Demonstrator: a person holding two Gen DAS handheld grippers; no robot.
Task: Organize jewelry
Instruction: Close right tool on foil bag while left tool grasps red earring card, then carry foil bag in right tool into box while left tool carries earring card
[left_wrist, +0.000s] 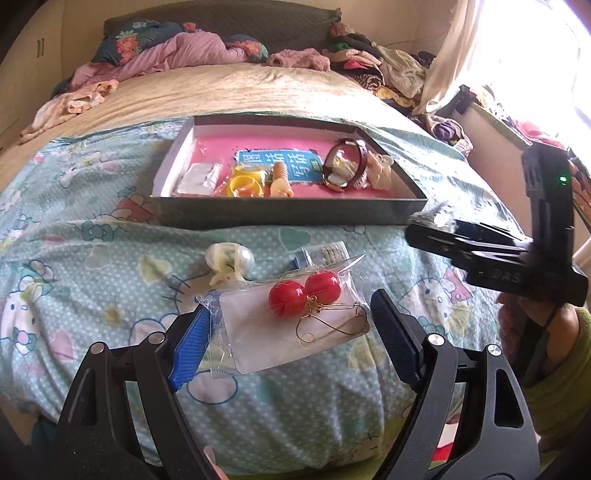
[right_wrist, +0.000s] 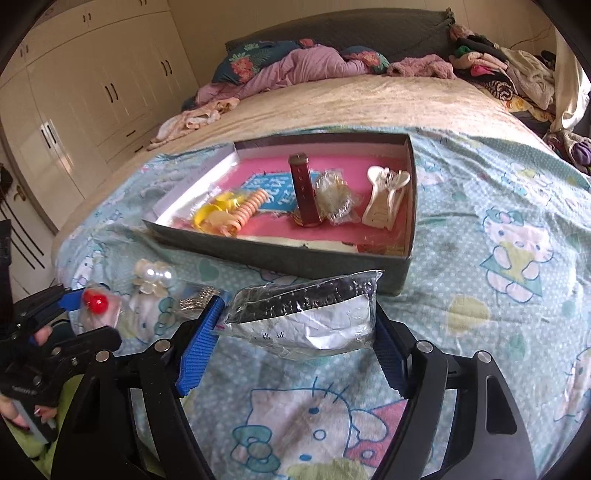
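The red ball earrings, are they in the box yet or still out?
Out. The red ball earrings, in their clear bag, sit between the left gripper jaws, short of the box.

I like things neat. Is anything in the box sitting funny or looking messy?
Yes. The dark red watch stands up on its edge in the box instead of lying flat. A crinkled packet sits right beside it, and I cannot tell if they touch.

Bedsheet (right_wrist: 480, 192): pale teal, white dots, cartoon cat print in pink and yellow. Box (left_wrist: 295, 212): grey-green outside, pink lining, blue label with white characters. Earrings (left_wrist: 303, 291): red balls, gold wire. Bangles (left_wrist: 243, 182): yellow. Hair claw (right_wrist: 384, 199): cream. Strap (right_wrist: 304, 195): dark red. Fingers (right_wrist: 201, 347): blue pads, black frames.
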